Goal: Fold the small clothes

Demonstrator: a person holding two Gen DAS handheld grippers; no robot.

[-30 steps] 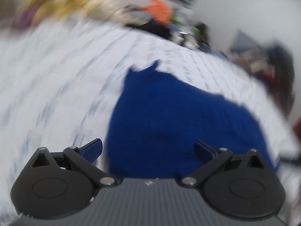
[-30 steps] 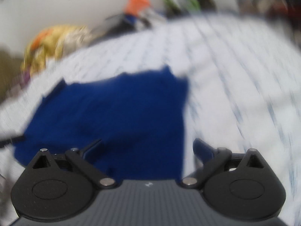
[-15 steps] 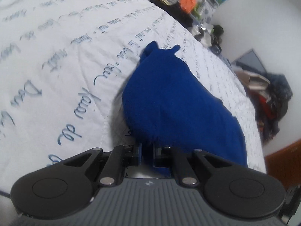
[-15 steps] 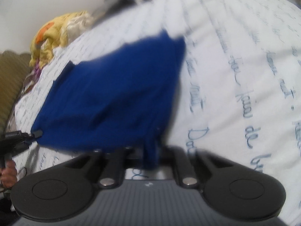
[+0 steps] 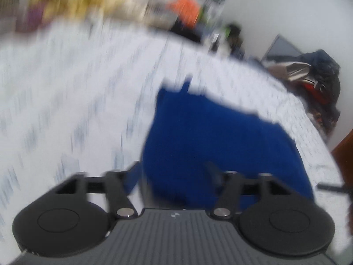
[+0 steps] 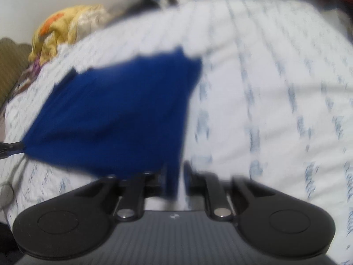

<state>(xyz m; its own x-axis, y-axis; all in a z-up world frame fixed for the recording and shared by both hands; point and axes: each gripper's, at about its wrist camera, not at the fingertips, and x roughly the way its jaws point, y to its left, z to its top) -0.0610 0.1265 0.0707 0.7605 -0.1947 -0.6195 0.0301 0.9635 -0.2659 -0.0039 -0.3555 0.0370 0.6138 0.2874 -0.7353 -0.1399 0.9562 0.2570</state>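
Note:
A dark blue garment (image 5: 220, 137) lies folded on the white bedcover (image 5: 66, 88) with blue script. Its near edge sits between the fingers of my left gripper (image 5: 174, 170), whose jaws are opening and stand well apart without pressing on it. In the right wrist view the same garment (image 6: 123, 110) spreads to the left, and a narrow strip of its corner hangs between the fingers of my right gripper (image 6: 175, 172). Those jaws are opening too, with white bedcover (image 6: 264, 88) showing beside the strip. Both views are blurred by motion.
A yellow and orange heap of cloth (image 6: 66, 26) lies at the bed's far left, beside a brown cushion (image 6: 11, 66). Past the far edge stand an orange item (image 5: 185, 8) and a dark clutter pile (image 5: 315, 84). Brown wooden furniture (image 5: 346, 154) borders the right.
Half a second ago both grippers were shut on the garment's near edge. Now both sets of jaws have parted, the left wider, and both grippers have lifted slightly.

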